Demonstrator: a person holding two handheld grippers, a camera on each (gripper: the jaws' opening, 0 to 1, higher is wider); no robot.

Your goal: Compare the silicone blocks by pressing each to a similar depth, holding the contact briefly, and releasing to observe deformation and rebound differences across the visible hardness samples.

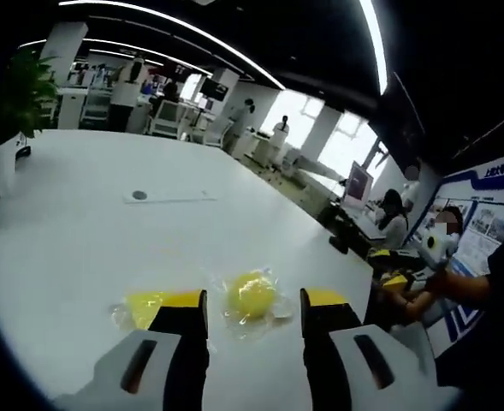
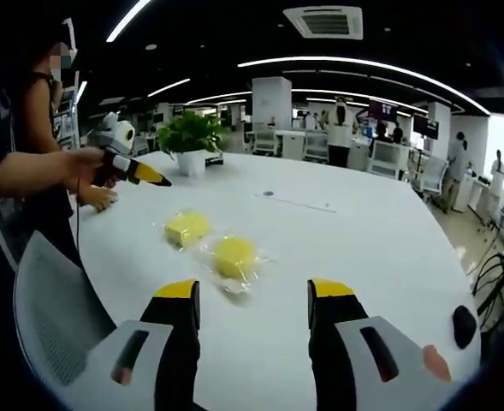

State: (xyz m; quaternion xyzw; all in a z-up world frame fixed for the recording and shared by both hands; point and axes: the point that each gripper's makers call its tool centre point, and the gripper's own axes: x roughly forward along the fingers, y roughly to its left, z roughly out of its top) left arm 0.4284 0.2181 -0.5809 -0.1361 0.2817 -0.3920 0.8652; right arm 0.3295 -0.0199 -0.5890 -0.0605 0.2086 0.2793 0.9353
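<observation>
left gripper view shows the left gripper [image 1: 253, 308] released, its jaws spread wide above the white table [image 1: 80, 231], holding nothing. between the jaw tips lies a round yellow block [image 1: 252, 295] in a clear wrapper, and a flatter yellow block [image 1: 145, 306] sits just left of it, partly hidden by the left jaw. a potted plant [image 1: 12, 111] stands at the far left edge.

right gripper view has a person's hand [image 2: 89, 163] at the left holding a gripper, then the square block [image 2: 186, 228] and the round block [image 2: 234, 256] side by side, near each other. the right gripper [image 2: 253, 300] is also released and empty, hovering short of them.

the loose wrappers could let a block slide sideways under an off-centre press, so the depth would not match between samples. pressing with a jaw edge could also pinch the film rather than the silicone.
</observation>
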